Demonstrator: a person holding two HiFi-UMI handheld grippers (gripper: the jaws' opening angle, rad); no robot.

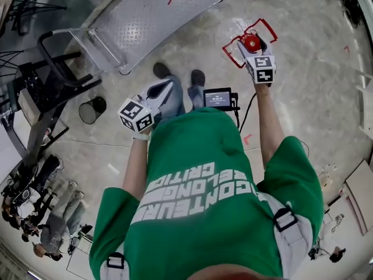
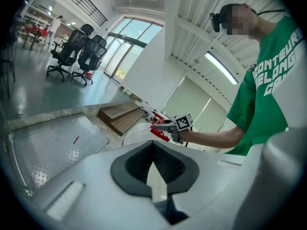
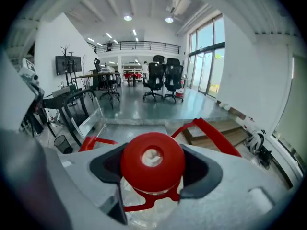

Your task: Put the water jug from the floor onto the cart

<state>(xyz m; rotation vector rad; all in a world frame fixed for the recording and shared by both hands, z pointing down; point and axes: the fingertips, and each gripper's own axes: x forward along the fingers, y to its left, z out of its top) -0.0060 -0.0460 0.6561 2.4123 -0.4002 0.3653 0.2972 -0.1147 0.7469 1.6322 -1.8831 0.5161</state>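
This is a big open-plan office hall that doubles as a workspace. The floor [image 1: 309, 92] is polished concrete, bare and glossy. Tall glazed windows [image 3: 207, 66] run up one wall, and a mezzanine with a dark railing [image 3: 136, 45] crosses the far end under round ceiling lights [image 3: 127, 17]. Black office chairs [image 3: 163, 80] on castors stand in a loose group, with a desk [image 3: 98, 76] to their left and a wall screen [image 3: 67, 64] beyond it. Workshop gear lies about: a platform cart [image 1: 145, 16] with a checker-plate deck, a black wastebasket [image 1: 91, 109], and stacked wooden boards [image 2: 120, 116] by the wall.
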